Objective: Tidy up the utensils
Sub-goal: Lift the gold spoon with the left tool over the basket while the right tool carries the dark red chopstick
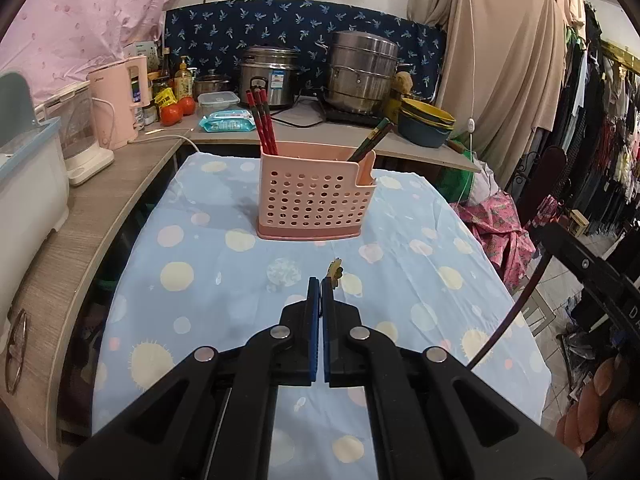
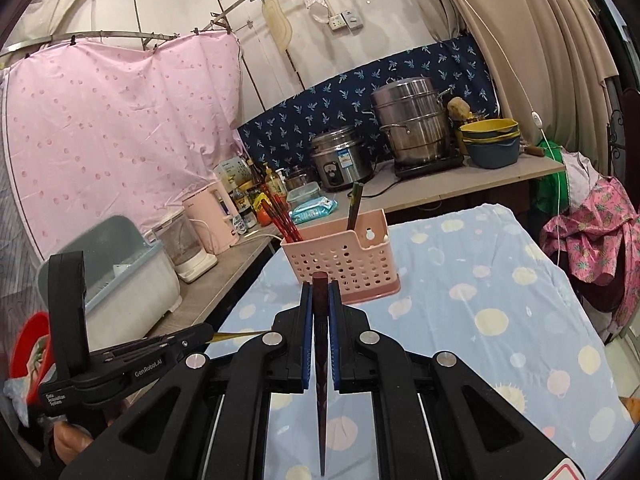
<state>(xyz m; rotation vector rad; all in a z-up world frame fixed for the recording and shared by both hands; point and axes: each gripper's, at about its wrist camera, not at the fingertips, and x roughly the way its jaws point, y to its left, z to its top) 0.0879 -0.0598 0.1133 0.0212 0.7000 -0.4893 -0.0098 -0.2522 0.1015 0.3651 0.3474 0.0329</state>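
Right wrist view first: the right gripper (image 2: pixel 320 292) is clenched on a dark reddish-brown chopstick (image 2: pixel 320 360), pinched between the blue pads (image 2: pixel 307 320), blunt end up just past the fingertips, tapered point trailing down toward the camera. Dead ahead, on the pale blue spotted tablecloth (image 2: pixel 500 320), stands the pink perforated plastic utensil holder (image 2: pixel 344 264). Red chopsticks (image 2: pixel 282 216) lean out of its left compartment, and a dark greenish pair (image 2: pixel 354 204) sticks up from the back right.

Over to the left wrist view: the left gripper (image 1: pixel 321 284) is squeezed nearly closed on something thin with a small gold-yellow decorated tip (image 1: pixel 335 271) poking above the pads. It reads as a slim utensil, gold along its length as the right camera catches it, but exactly what it is, I can't tell. The holder sits well ahead of this gripper, centred on the cloth.

So, by my reckoning, both hands are loaded and the drop-off is coming. To do it well: bring the chopstick above the holder's rim, tip it close to upright, and lower it into the compartment with matching pieces. Release only once the end is inside the wall, or it may glance off the rim and roll across the cloth. One hand at a time looks safer, so the grippers don't crowd each other.
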